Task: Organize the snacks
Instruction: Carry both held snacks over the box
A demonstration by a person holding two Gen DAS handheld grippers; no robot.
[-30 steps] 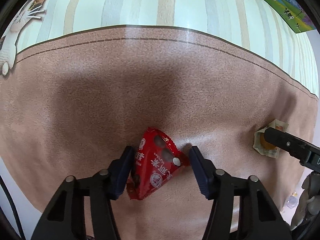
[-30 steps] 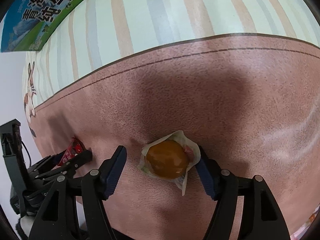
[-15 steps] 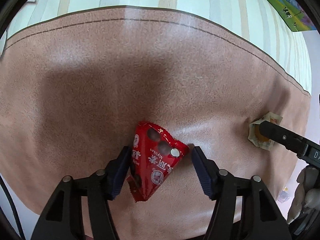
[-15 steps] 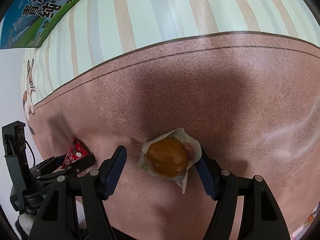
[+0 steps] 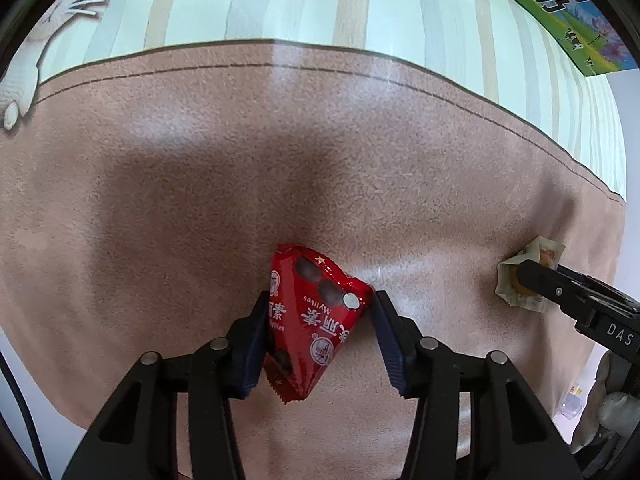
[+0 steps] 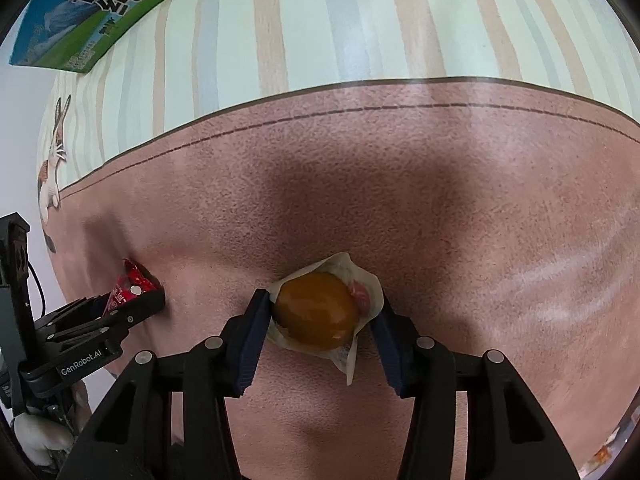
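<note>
Our left gripper (image 5: 318,334) points steeply down at the brown mat (image 5: 200,184), and its jaws have come shut on the red snack packet (image 5: 312,320): the left pad presses the packet's side and the right pad meets its puffed corner, so the packet sits pinched between them with its tail hanging back toward us

Our right gripper (image 6: 320,324) also points down, and its jaws are closing around the wrapped orange pastry (image 6: 316,312); the left pad already touches the wrapper's edge and the right pad presses the wrapper's far flap, with the pastry lying between them on the mat

Out from the left gripper, off to its right, we see the right gripper's dark finger over the pastry. Out from the right gripper, to its left, the left gripper shows with the red packet in it. Ahead of both grippers the mat ends at a striped cloth (image 6: 360,20), and a blue and green carton (image 6: 80,12) lies at its far edge
</note>
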